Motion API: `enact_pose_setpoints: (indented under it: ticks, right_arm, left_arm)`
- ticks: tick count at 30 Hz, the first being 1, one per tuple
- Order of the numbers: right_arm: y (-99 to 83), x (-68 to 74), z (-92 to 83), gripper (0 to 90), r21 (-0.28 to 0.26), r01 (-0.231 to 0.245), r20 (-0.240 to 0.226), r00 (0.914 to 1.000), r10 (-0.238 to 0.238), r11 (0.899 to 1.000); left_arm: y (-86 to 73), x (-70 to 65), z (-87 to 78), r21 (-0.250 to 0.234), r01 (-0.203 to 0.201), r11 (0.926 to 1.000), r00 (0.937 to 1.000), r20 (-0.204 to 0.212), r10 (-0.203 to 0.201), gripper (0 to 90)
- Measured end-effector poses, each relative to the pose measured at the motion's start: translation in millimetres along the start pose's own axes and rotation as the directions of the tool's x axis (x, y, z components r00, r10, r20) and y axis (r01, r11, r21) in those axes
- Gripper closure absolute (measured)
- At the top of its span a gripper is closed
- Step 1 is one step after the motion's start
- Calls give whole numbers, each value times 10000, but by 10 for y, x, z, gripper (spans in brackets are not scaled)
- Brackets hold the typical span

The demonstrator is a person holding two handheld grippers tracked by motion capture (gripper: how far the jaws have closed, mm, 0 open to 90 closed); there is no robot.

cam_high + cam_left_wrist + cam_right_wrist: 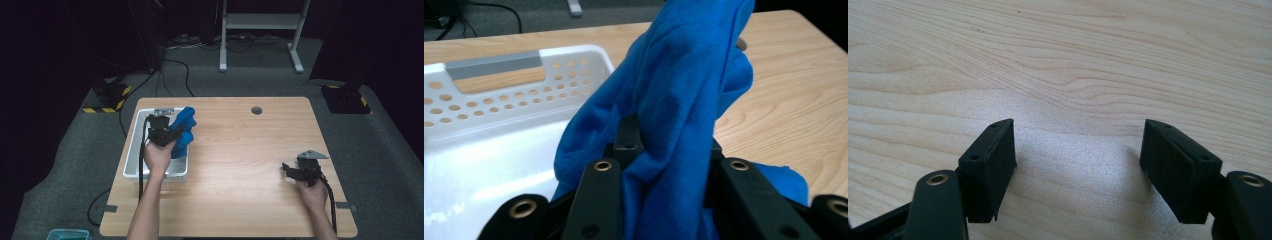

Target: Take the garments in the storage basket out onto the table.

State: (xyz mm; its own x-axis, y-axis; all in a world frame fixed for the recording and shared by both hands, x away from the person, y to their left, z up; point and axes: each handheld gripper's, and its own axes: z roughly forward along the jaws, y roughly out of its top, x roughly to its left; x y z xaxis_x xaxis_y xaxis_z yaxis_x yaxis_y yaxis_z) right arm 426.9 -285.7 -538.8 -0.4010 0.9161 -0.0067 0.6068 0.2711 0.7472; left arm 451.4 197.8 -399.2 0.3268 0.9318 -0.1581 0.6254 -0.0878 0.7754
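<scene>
The left gripper (pixel 167 134) hangs over the right rim of the white basket (pixel 134 150), which sits close to the left edge of the surface (pixel 240 150), and its fingers (pixel 599 195) are clamped on a blue cloth (pixel 679 100). In the high view the cloth is bunched above the basket's right wall and spills over it, part inside the basket and part on the wood just beside it. From there to the right gripper (pixel 295 172) the wood lies open, with a small round hole (pixel 256 110) near the far edge. The right gripper rests low near the right edge, well apart from the basket, with its fingers (pixel 990 165) wide apart and bare wood between them. In the left gripper view the cloth covers the fingertips, so how deep the grip sits cannot be made out, and the cloth's top is cut off. The basket's floor is partly hidden behind the hand. The surface is pale wood with rounded corners; around it lies grey carpet with trailing cables, a white frame (pixel 260 30) beyond, and dark surroundings.
</scene>
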Motion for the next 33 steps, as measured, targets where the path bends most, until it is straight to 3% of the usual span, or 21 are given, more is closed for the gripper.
enact_pose_setpoints:
  ticks: [8,20,33]
  right_arm:
    - [0,0,0,305,0,1,0,10000,-1,10000]
    - [0,-1,-1,305,-3,23,-3,10000,-23,10000]
    - [0,0,-1,305,1,12,-12,10000,-12,10000]
  left_arm:
    - [85,-170,-62,-307,-478,9984,9982,348,489,726]
    - [146,-312,-18,-365,-611,9975,9943,849,641,726]
    - [200,-540,30,-445,-1026,9937,9851,1338,1077,726]
